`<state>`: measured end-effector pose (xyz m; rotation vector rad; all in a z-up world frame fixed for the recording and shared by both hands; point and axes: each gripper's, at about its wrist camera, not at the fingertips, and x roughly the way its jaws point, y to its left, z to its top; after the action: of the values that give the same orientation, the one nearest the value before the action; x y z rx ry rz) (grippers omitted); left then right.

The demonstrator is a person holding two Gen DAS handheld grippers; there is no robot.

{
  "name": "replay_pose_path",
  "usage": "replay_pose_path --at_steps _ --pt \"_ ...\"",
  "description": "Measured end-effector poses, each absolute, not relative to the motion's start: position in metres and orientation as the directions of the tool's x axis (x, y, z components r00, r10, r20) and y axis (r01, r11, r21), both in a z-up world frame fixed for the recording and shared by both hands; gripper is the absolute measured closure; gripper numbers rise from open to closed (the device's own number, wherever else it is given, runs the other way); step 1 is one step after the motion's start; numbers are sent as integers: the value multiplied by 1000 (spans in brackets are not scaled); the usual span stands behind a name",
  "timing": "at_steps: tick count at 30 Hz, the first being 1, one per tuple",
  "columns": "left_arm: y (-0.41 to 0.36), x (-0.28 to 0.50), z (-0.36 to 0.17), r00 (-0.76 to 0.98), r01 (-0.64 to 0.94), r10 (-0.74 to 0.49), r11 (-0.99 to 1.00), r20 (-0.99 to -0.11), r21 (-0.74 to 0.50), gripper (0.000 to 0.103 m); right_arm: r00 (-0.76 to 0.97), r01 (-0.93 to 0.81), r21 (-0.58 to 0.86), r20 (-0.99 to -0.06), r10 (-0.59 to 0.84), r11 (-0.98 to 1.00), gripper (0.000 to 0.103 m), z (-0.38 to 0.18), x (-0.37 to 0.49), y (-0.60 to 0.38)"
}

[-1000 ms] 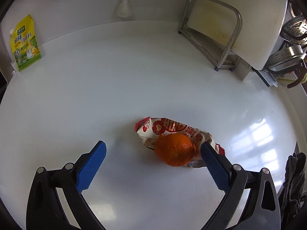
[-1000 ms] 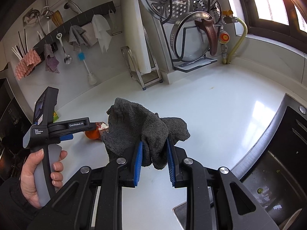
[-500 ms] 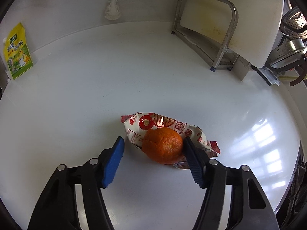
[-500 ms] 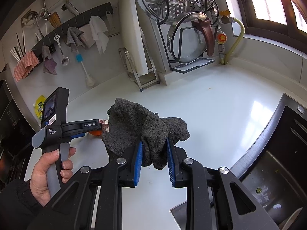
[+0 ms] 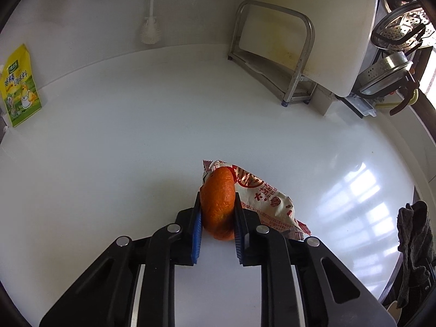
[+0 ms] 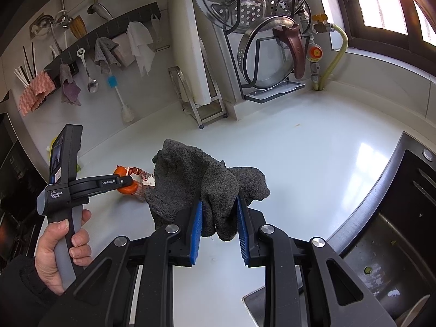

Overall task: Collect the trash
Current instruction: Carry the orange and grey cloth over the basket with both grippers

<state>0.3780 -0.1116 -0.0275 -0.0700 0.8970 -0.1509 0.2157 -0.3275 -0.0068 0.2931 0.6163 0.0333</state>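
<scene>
An orange peel [image 5: 218, 199] sits squeezed between the blue pads of my left gripper [image 5: 217, 204], which is shut on it just above the white counter [image 5: 136, 150]. A red-and-white snack wrapper [image 5: 261, 193] lies against the peel on its right and reaches under the right finger. In the right wrist view the left gripper [image 6: 128, 182] grips the same orange peel [image 6: 126, 189], held by a person's hand [image 6: 62, 245]. My right gripper [image 6: 219, 212] is shut on a dark grey cloth [image 6: 199, 179], held above the counter.
A yellow seasoning packet [image 5: 19, 87] leans at the far left wall. A cutting board in a metal rack [image 5: 294, 35] and steamer pans [image 5: 395, 32] stand at the back right. A steel sink [image 6: 395, 231] lies at the right. A brush [image 5: 150, 24] hangs on the wall.
My left gripper went from wide open to shut on the orange peel, squashing it narrow and tipping it upright; the wrapper shifted with it. The right gripper and cloth stayed put.
</scene>
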Motion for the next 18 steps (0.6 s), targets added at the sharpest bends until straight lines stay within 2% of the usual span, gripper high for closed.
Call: replay_pose_path --at_steps 10,18 --pt "-95 321 0 707 146 -133 988 -695 -41 84 820 38 266 -560 123 963 80 -8 213 -319" --pt "-74 260 16 759 158 -105 987 -642 25 84 818 5 197 -565 109 980 80 -4 191 -289"
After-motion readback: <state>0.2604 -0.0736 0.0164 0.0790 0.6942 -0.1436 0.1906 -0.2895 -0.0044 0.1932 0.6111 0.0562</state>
